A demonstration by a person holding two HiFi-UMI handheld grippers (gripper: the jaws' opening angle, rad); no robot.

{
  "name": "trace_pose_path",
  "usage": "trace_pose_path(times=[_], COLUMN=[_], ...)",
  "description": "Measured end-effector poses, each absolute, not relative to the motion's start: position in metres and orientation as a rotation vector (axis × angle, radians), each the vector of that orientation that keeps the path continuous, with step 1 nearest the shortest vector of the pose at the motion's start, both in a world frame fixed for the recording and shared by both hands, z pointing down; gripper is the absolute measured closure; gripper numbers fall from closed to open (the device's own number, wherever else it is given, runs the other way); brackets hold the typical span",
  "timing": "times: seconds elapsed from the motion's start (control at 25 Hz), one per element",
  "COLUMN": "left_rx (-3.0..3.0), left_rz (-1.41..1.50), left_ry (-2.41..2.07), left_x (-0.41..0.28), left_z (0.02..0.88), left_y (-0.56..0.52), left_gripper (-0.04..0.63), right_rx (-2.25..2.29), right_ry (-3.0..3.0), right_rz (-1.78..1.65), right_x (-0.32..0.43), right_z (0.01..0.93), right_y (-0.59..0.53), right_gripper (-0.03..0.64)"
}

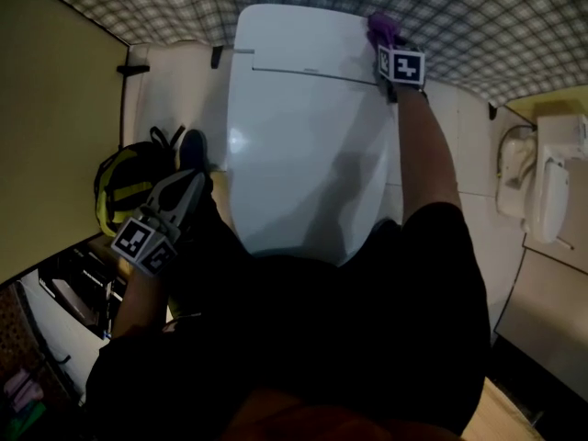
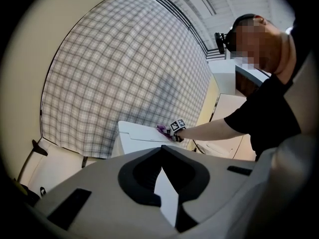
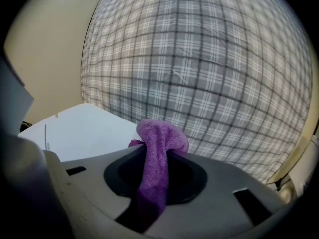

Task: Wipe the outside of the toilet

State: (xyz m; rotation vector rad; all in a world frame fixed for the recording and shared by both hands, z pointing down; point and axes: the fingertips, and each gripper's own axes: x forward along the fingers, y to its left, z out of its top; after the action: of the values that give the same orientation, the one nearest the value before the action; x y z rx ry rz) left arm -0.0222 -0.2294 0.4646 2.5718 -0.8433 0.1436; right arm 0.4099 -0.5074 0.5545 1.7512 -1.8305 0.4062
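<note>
The white toilet (image 1: 303, 154) has its lid down and fills the middle of the head view. My right gripper (image 1: 390, 49) is at the back right corner of the toilet's top, shut on a purple cloth (image 1: 381, 30) that rests against the white surface. In the right gripper view the purple cloth (image 3: 158, 148) bulges up between the jaws, with the toilet's white top (image 3: 84, 128) to its left. My left gripper (image 1: 188, 186) hangs beside the toilet's left side, jaws shut with nothing in them. Its own view shows the toilet (image 2: 139, 138) and the cloth (image 2: 163, 130) far ahead.
A yellow and black bag (image 1: 129, 186) lies on the floor left of the toilet. A checked wall (image 1: 459, 16) runs behind it and a yellow partition (image 1: 46, 136) stands at the left. A white wall unit (image 1: 551, 182) hangs at the right.
</note>
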Motion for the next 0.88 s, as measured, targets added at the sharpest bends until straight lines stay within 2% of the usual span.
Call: trace_pose_path(times=[0.88], left_rx=[2.806], left_rz=[0.071], left_ry=[-0.633], left_x=[-0.032], left_z=[0.395], left_y=[-0.034], left_gripper=[0.592], right_rx=[1.623], right_ry=[-1.827], right_rz=[0.414], right_x=[0.306], right_z=[0.593], right_y=[-0.142], right_gripper=[0.52])
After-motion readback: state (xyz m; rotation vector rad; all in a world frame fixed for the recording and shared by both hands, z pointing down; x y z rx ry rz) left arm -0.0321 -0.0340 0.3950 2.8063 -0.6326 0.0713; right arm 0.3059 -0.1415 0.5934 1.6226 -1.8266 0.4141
